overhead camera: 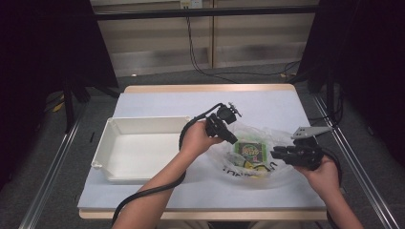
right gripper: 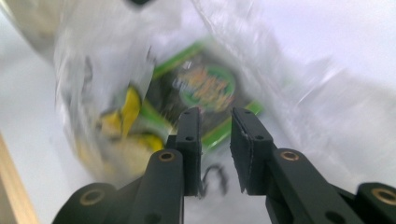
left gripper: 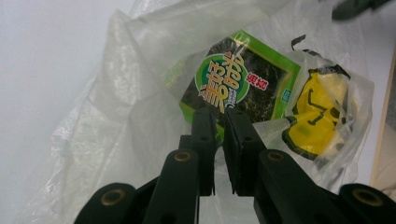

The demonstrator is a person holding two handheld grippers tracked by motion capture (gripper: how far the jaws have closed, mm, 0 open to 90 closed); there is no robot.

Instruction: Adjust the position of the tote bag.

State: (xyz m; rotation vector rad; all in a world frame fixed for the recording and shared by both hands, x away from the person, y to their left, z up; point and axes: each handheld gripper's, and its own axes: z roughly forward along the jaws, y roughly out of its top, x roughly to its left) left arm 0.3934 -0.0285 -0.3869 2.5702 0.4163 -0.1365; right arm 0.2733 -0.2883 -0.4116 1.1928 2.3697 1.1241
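The left gripper [left gripper: 219,122] fingers pinched the plastic bag [left gripper: 116,121] film; the right gripper [right gripper: 215,122] fingers stood open, so the seaweed packet [left gripper: 238,79] ahead risked spilling.

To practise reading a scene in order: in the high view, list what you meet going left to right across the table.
White tray → left gripper → green snack packet inside the clear plastic bag → right gripper.

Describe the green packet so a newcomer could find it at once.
Start at the white tray on the table's left, then move right to the crumpled clear plastic bag between the two grippers. The green packet lies inside it: a dark square with a bright green border and a round green logo, unlike the yellow-and-black item next to it.
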